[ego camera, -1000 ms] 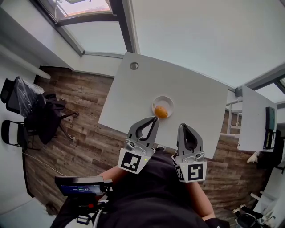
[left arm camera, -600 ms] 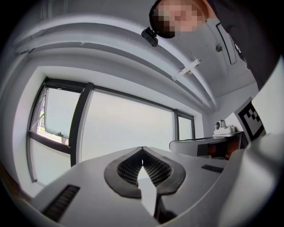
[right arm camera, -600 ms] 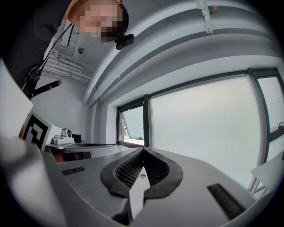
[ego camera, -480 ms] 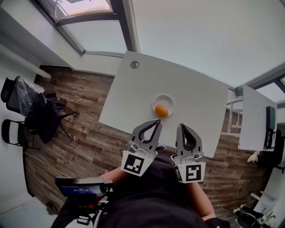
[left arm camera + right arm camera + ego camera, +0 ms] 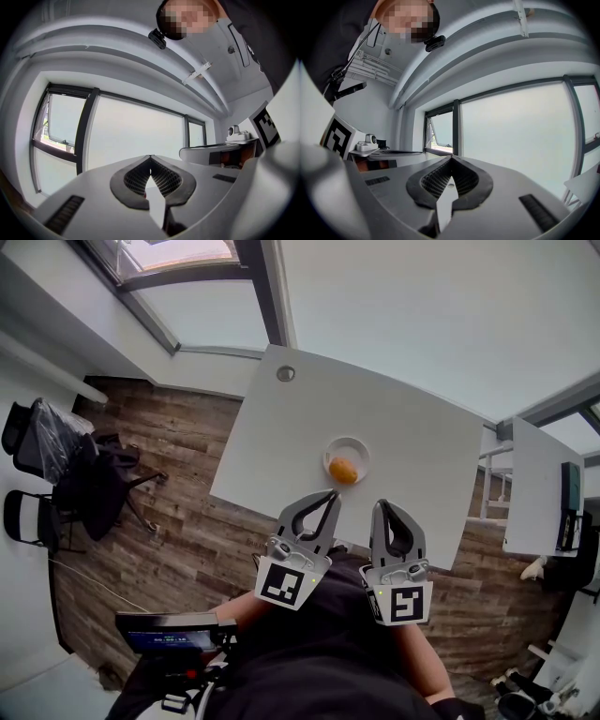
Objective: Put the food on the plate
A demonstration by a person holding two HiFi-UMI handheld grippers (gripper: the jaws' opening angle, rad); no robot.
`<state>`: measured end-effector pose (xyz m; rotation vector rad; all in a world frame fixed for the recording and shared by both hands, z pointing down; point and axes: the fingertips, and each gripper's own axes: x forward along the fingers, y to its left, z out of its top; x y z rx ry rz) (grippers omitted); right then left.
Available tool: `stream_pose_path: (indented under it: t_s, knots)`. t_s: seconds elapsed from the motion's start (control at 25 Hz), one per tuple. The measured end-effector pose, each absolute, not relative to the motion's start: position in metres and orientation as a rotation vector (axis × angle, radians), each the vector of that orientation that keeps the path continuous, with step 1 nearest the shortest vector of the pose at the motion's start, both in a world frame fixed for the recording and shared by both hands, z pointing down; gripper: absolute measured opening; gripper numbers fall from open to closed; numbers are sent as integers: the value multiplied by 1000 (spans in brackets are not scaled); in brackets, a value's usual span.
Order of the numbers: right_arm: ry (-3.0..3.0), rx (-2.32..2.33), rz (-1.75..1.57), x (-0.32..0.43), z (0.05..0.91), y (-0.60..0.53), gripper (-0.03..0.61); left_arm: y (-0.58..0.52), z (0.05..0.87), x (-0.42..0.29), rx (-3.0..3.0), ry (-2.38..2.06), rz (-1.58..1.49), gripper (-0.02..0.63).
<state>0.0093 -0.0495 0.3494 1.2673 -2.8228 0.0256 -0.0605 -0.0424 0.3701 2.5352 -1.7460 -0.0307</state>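
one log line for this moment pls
food: on plate | left gripper: shut, empty | right gripper: shut, empty | task: looks done

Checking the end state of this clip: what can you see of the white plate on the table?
The plate is round and white with a raised rim. It sits flat on the white table, toward its near edge. One rounded orange-brown piece of food rests on it, nearer the person's side. Nothing else touches it.

A white table point(image 5: 412, 437) stands on wood-plank floor point(image 5: 169, 484) (black chairs point(image 5: 66, 474) at left), near wide bright windows point(image 5: 136, 138).
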Motion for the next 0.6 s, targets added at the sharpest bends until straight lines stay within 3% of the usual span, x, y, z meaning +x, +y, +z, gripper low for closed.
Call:
stream_pose_path:
  t_s: [0.6]
  knots:
    - [-2838,1218,-40,-18,347,-42,-3,-38,375,-78,2502,-1722,-34,6]
